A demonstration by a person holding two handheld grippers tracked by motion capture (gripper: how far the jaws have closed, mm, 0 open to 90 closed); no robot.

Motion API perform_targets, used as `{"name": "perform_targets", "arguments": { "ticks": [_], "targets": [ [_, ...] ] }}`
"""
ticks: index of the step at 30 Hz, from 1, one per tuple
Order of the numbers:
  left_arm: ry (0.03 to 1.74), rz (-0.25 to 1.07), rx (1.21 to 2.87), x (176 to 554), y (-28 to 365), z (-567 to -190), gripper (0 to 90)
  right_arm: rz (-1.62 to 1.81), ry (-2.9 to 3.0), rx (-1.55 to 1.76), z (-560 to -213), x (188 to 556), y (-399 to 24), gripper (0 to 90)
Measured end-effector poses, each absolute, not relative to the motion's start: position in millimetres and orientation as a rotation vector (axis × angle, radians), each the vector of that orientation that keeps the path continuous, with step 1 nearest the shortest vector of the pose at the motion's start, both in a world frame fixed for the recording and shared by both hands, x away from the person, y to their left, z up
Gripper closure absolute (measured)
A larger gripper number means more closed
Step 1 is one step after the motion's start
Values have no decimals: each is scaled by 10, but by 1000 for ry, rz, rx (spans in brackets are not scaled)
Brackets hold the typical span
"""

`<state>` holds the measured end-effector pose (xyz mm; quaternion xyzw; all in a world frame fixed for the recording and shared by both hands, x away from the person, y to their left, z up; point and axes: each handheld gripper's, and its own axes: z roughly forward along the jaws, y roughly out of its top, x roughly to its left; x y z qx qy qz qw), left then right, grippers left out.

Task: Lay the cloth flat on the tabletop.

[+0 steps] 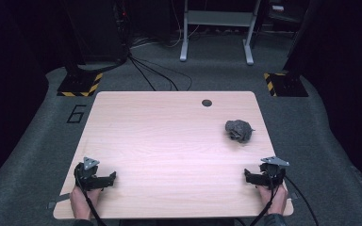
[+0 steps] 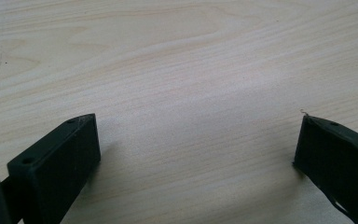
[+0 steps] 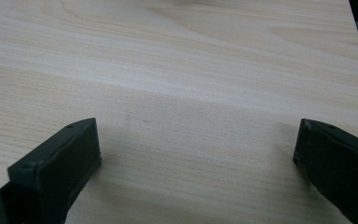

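While my hands rest at the near edge of the light wooden table (image 1: 169, 136), my left gripper (image 1: 107, 179) sits at the near left corner and my right gripper (image 1: 249, 176) at the near right corner, their tips turned toward each other. Both have their jaws spread wide, with only bare wood between them in the two gripper views. The crumpled grey cloth (image 1: 239, 130) lies on the right side of the table, beyond my right gripper and apart from it, short of the round cable hole (image 1: 207, 102).
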<state>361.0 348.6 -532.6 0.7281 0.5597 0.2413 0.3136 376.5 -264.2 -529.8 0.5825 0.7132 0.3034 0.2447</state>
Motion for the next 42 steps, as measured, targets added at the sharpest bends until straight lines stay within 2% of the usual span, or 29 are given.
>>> {"name": "perform_targets", "arguments": {
  "ticks": [17,25,30,42],
  "targets": [
    [1473,635,1927,3610,3490,-5324,1,823,1986,1638,-5244,3855,-2678,0],
    [1474,635,1928,3610,3490,-5323,1,869,1992,1631,-4988,3981,-2684,0],
    [1471,638,1927,3612,3490,-5324,1,893,2002,1603,-4776,4187,-2635,0],
    [1471,637,1930,3609,3490,-5323,4,880,2039,1565,-4544,4637,-2475,0]
  ]
}}
